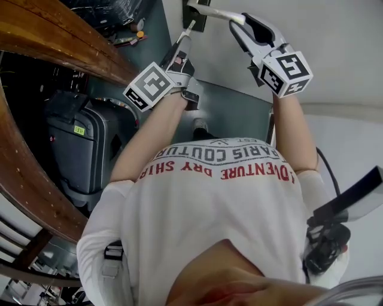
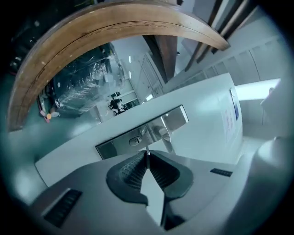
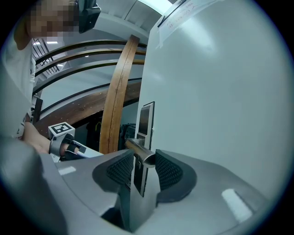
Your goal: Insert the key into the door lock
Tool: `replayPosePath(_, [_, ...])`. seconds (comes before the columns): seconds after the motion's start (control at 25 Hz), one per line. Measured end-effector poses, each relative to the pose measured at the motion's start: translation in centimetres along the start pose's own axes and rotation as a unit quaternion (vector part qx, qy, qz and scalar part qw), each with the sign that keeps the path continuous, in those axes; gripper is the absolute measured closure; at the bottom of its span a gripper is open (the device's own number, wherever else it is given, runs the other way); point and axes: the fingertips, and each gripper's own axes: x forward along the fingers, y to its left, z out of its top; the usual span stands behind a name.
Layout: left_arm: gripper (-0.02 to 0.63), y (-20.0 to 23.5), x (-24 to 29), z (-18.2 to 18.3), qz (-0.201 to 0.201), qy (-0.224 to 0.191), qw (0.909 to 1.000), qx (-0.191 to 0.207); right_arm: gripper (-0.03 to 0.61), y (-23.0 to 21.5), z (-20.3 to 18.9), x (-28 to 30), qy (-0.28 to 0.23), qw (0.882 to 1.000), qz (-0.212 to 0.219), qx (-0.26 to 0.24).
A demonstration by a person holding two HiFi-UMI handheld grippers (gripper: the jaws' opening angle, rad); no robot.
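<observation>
A white door (image 1: 335,36) carries a steel lock plate (image 2: 142,136) with a keyhole (image 2: 135,141) and a lever handle (image 3: 138,148). My left gripper (image 1: 187,36) is shut on a thin metal key (image 2: 147,152). The key's tip points at the plate, a short way off and slightly right of the keyhole. In the head view the key (image 1: 190,27) sits just below the lock plate (image 1: 196,17). My right gripper (image 1: 234,23) is closed on the free end of the handle (image 1: 216,12), its pads on either side of the bar.
A curved wooden rail (image 1: 54,42) runs along the left, with a grey case (image 1: 84,149) below it on the teal floor. The person's white shirt (image 1: 215,203) fills the lower head view. A black strap and device (image 1: 326,245) hang at the right.
</observation>
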Motion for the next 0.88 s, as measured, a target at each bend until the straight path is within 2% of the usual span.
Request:
replayPosePath(0.12, [0.592, 0.6, 1.3, 0.3, -0.002, -0.023, 0.9985, -0.050, 0.439, 0.1, 0.0, 0.0, 0.001, 1.000, 0.000, 0.001])
replayPosePath(0.28, [0.592, 1.9, 2.5, 0.2, 0.006, -0.044, 0.9954, -0.085, 0.439, 0.1, 0.1, 0.0, 0.003, 1.000, 0.001, 0.000])
replayPosePath(0.52, [0.592, 2.1, 3.5, 0.4, 0.003, -0.062, 0.9911, -0.118, 0.439, 0.1, 0.2, 0.0, 0.006, 1.000, 0.003, 0.000])
replayPosePath(0.88, [0.592, 2.4, 4.0, 0.5, 0.011, -0.079, 0.9868, -0.141, 0.439, 0.1, 0.3, 0.1, 0.006, 1.000, 0.003, -0.001])
